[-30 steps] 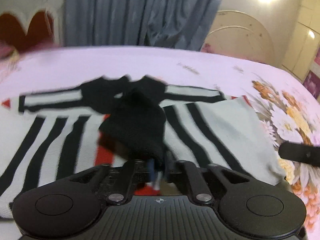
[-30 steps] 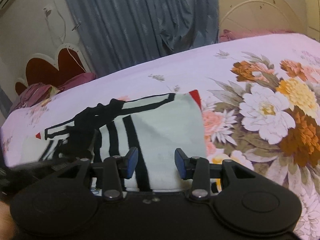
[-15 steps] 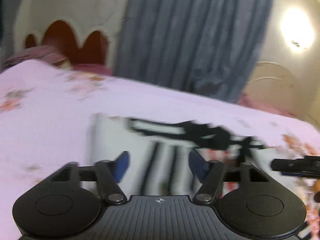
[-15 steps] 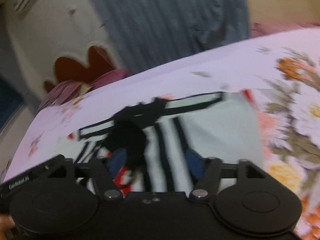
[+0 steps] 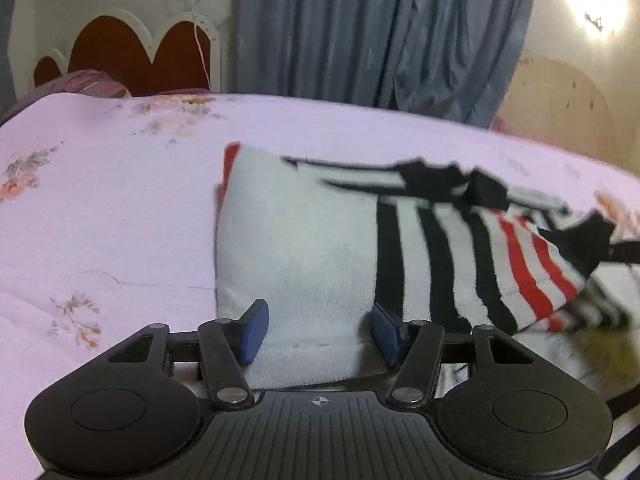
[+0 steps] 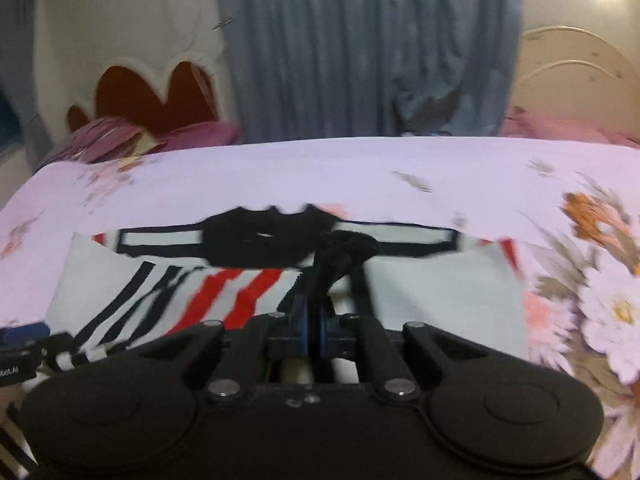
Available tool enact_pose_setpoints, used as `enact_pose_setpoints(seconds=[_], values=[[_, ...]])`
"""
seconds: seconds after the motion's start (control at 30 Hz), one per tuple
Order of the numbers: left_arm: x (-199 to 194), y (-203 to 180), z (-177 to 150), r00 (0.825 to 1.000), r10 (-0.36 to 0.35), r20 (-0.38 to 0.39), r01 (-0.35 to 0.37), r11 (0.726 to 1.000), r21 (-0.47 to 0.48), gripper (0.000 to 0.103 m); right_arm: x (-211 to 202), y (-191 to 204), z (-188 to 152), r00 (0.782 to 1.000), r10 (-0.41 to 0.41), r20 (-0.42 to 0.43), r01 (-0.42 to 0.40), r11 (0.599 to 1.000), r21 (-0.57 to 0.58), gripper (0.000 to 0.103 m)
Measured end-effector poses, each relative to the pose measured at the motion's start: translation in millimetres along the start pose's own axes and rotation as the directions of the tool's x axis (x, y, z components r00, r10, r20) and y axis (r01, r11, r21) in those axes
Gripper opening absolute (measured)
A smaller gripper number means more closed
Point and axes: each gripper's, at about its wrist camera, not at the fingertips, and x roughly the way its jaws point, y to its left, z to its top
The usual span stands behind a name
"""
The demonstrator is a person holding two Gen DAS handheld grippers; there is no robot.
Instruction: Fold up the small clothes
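Observation:
A small white garment (image 5: 320,248) with black and red stripes and a black collar lies spread on the bed. My left gripper (image 5: 319,332) stands open at its plain white end, and the white hem lies between the blue pads (image 5: 252,332) without being pinched. In the right wrist view the same garment (image 6: 440,292) lies across the frame. My right gripper (image 6: 314,330) is shut on a black strip of cloth (image 6: 340,252) that rises from the pads towards the collar. The left gripper's tip (image 6: 20,332) shows at the lower left edge.
The bed sheet (image 5: 100,200) is pale pink, with large printed flowers (image 6: 600,280) on the right side. A red scalloped headboard (image 5: 132,52) and pink pillows (image 6: 140,136) stand at the back left. Grey curtains (image 5: 360,32) hang behind the bed.
My left gripper let go of the black cloth, opened and swung left to the garment's white end. My right gripper moved left over the garment and shut on the black strip.

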Motion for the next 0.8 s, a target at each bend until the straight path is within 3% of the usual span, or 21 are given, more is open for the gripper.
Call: enact_pose_setpoints(seconds=[0.03,0.1,0.17,0.2,0.23,0.27,0.33,0.4,0.43,0.47,0.57,0.67,0.73,0.77,0.8], values=[[0.8,-1.7,-0.1,1.000,0.001,0.001,-0.001,1.000,0.009,0.058,10.1,-6.1,-5.7,0.999,0.003,-0.050,-0.002,1.000,0.027,0.007],[-0.2,0.8,2.4,1.000,-0.011,-0.013,0.011,1.000,0.012,0.058,11.3,-12.5,-9.2,0.999,0.016,-0.051,-0.012,0.998,0.066,0.013],[-1.6,4.3,8.0,0.999,-0.024,-0.024,0.025,1.000,0.003,0.058,2.8,-18.4,-7.7,1.000,-0.002,-0.009,0.003,0.993,0.114,0.039],[-0.4,5.4,11.4,0.999,-0.034,-0.022,0.035,0.999,0.003,0.058,-1.5,-22.6,-6.5,1.000,-0.005,0.021,0.002,0.991,0.133,0.060],[-1.2,5.9,15.1,0.999,-0.036,-0.012,0.037,0.999,0.011,0.058,-3.0,-26.6,-4.9,0.999,-0.003,0.036,-0.002,0.989,0.146,0.064],[0.1,5.5,19.4,0.999,-0.035,-0.007,0.035,0.999,0.024,0.058,-1.6,-31.4,-2.0,0.999,-0.001,0.032,-0.004,0.988,0.157,0.062],[8.8,5.3,28.3,0.999,-0.038,-0.008,0.039,0.999,0.038,0.058,3.1,-40.5,3.6,1.000,0.008,0.027,-0.013,0.981,0.193,0.045],[27.8,6.3,35.5,0.997,-0.023,-0.075,0.027,0.999,0.046,0.058,8.1,-46.7,5.9,0.999,-0.012,0.035,0.005,0.981,0.192,0.031],[37.2,6.5,38.4,0.994,-0.019,-0.107,0.025,0.998,0.056,0.058,14.4,-47.2,8.4,0.998,-0.060,0.006,0.058,0.984,0.167,0.029],[36.9,6.7,43.9,0.996,-0.008,-0.090,0.014,0.998,0.065,0.058,16.7,-44.4,9.2,0.996,-0.086,-0.001,0.085,0.984,0.154,0.028],[27.3,8.8,64.3,0.999,-0.048,0.006,0.048,0.997,0.064,0.058,9.0,-34.3,16.4,0.998,-0.037,0.057,0.029,0.991,0.131,0.035],[49.3,11.0,84.9,1.000,-0.028,-0.014,0.029,0.994,0.102,0.058,18.7,-21.4,23.3,0.998,-0.020,0.053,0.014,0.994,0.105,0.034],[78.7,18.7,90.1,0.998,0.005,-0.067,0.003,0.993,0.115,0.058,27.6,-17.7,27.6,0.999,-0.031,0.040,0.027,0.994,0.110,0.035],[94.4,28.3,88.5,0.995,-0.006,-0.096,0.014,0.996,0.085,0.065,32.4,-16.0,28.7,0.999,-0.035,0.037,0.031,0.994,0.107,0.035],[97.0,38.8,88.5,0.996,-0.046,-0.074,0.047,0.999,0.018,0.066,39.0,-14.6,29.5,0.999,-0.045,0.027,0.042,0.994,0.103,0.033]])
